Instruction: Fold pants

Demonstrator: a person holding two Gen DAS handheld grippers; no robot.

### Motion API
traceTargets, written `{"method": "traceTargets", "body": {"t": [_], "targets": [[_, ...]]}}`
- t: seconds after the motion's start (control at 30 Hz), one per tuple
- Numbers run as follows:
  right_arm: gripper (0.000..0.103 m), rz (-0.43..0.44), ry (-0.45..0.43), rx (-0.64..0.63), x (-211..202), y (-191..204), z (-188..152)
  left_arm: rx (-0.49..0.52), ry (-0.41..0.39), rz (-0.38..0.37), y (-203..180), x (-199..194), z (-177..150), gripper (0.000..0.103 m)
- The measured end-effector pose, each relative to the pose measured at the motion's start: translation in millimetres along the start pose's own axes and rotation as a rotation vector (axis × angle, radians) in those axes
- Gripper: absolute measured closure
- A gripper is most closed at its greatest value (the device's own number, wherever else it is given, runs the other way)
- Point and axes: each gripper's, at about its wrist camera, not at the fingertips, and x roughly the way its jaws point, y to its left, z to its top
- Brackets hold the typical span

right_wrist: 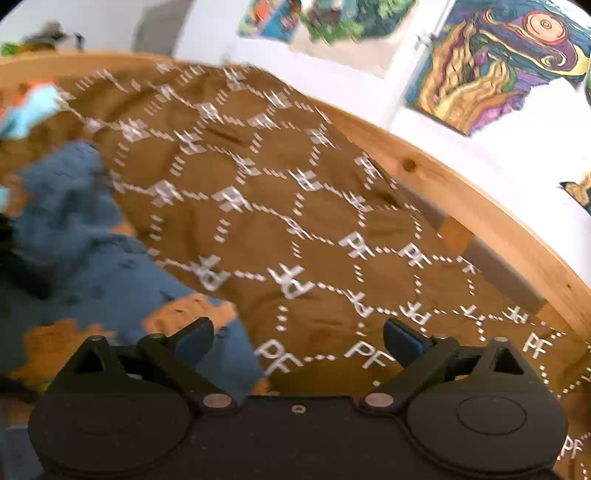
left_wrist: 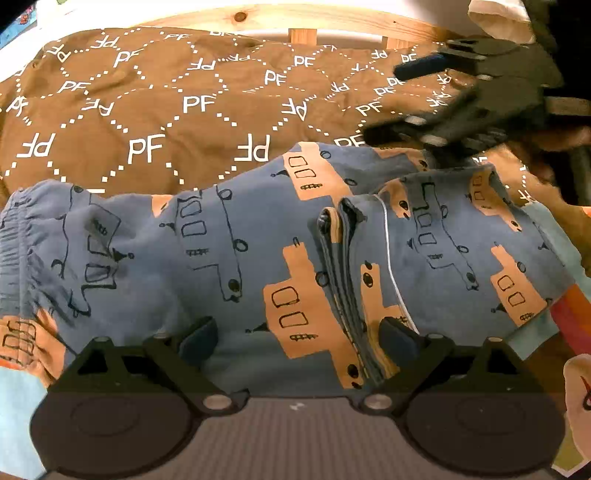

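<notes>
The pants are blue with orange bus prints and lie across a brown "PF" patterned blanket. The waistband is at the left; the leg ends are folded back over the middle, hems stacked. My left gripper is open just above the pants, fingers either side of the folded hems. My right gripper is open and empty above the blanket, the pants to its left, blurred. The right gripper also shows in the left wrist view, open, beyond the pants at the upper right.
A wooden bed frame runs along the blanket's far side, against a white wall with colourful posters. Light blue and striped bedding lies under the pants at the right. A wooden rail borders the back.
</notes>
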Motion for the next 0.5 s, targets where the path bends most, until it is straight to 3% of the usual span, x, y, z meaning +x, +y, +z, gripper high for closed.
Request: {"method": "traceTargets", "body": {"t": [0.1,0.37,0.5], "targets": [[0.001,0.089,0.028,-0.005,-13,4,-12,0.002,-0.004,0.008,-2,-1,-2,0.004],[0.001,0.040,0.110,-0.085,17,29,-23,-0.003,-0.009,0.025,-4,-1,-1,0.002],[0.001,0.054,0.121,-0.056,17,26,-20,0.040,-0.016,-0.031,-3,-20,-3,0.002]]}}
